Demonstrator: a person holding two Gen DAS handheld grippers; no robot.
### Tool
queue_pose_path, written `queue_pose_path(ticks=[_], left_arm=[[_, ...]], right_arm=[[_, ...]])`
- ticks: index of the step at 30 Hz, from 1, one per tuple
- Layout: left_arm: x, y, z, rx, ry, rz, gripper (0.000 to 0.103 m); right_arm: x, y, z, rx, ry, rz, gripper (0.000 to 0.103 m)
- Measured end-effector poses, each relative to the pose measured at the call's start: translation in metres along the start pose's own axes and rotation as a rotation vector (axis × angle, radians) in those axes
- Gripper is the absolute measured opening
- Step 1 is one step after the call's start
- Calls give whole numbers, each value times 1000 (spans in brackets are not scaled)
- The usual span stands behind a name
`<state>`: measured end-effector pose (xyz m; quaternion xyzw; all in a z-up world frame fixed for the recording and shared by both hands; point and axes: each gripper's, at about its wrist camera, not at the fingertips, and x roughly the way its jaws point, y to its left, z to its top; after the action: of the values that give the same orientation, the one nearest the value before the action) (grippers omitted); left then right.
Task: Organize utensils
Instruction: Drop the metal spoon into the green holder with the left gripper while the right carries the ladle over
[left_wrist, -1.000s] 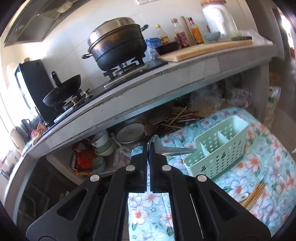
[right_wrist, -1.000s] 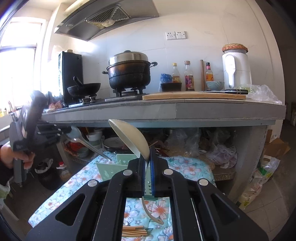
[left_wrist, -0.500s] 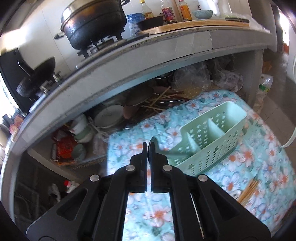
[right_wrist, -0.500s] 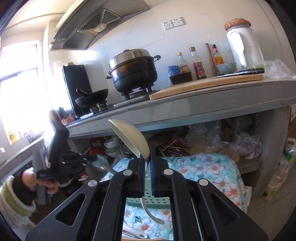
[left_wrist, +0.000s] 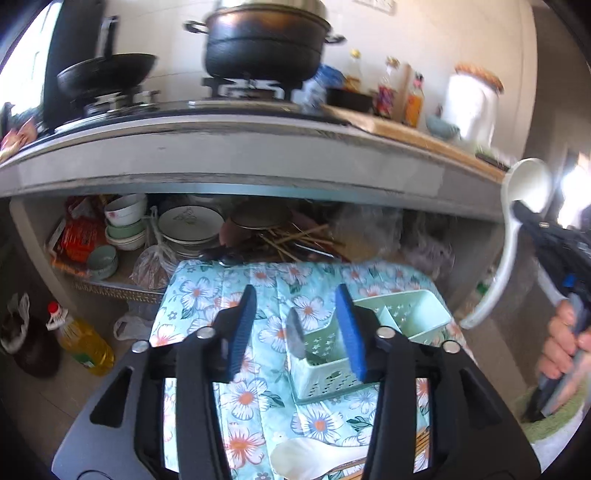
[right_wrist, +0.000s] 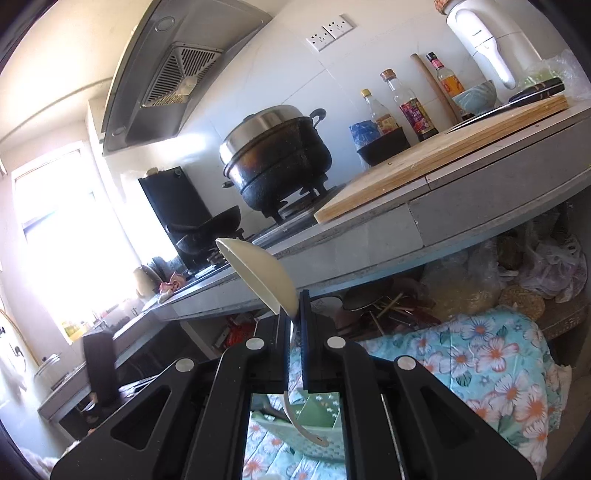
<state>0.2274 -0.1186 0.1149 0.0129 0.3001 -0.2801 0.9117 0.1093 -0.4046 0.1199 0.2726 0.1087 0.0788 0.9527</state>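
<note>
A mint-green perforated utensil caddy (left_wrist: 402, 325) stands on the floral cloth (left_wrist: 207, 295). A metal spoon (left_wrist: 295, 338) stands in its near-left compartment, bowl up. My left gripper (left_wrist: 295, 328) is open and empty just above that spoon. My right gripper (right_wrist: 294, 317) is shut on the white ladle (right_wrist: 264, 275), bowl up, handle hanging down over the caddy (right_wrist: 295, 439); from the left wrist view the ladle (left_wrist: 526, 188) is held high at the right. Another white spoon (left_wrist: 310, 456) and wooden chopsticks (left_wrist: 423, 441) lie on the cloth near me.
A grey counter (left_wrist: 258, 151) overhangs the low table, with a black pot (left_wrist: 262, 40), wok (left_wrist: 107, 72), bottles and cutting board (right_wrist: 443, 155). The shelf beneath holds bowls and plates (left_wrist: 190, 225). An oil bottle (left_wrist: 83, 341) stands on the floor at left.
My left gripper opened and let go of the metal spoon, which now stands in the caddy. My right gripper tilted and moved over the caddy, still holding the ladle.
</note>
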Motion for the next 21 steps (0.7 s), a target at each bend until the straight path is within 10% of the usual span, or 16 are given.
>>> queue_pose_path(ticks=[11,21], left_arm=[[-30,37,-61,-97,5,65,56],[-25,54,-108,-194,72,56,56]], right_arm=[[77,-37,-49,-49,129,-93,7],[55,-34,-86,-150,158,-264,16]])
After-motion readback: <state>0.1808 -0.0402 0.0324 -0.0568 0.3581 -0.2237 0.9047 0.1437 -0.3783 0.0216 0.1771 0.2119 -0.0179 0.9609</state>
